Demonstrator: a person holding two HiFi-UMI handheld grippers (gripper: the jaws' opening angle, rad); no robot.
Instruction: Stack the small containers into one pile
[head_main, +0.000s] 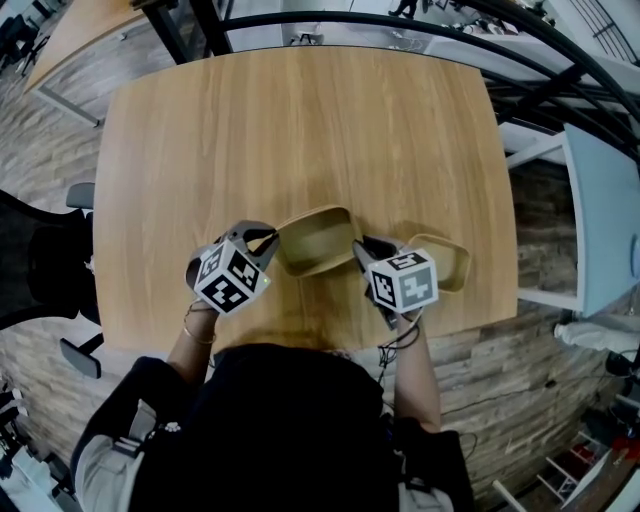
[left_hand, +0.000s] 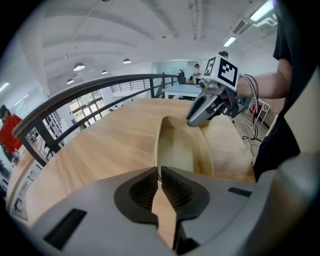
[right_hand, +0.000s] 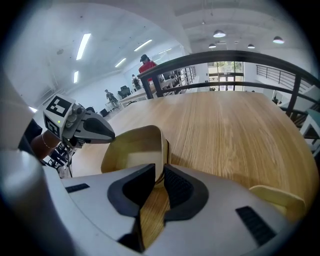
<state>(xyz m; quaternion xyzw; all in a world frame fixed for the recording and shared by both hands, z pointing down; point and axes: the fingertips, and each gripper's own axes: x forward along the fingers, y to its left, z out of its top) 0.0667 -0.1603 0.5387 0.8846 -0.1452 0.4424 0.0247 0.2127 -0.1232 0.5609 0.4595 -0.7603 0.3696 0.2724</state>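
Currently tan container (head_main: 315, 245) is clamped at opposite rims by left gripper (head_main: 268, 238) and right gripper (head_main: 360, 247), seemingly resting on table (head_main: 300, 130); second container (head_main: 450, 262) just beside.

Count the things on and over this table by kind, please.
Containers: 2, the held container and the loose container
Grippers: 2, the left gripper and the right gripper, jaws of both shut on the held container
Table: 1
Total: 5
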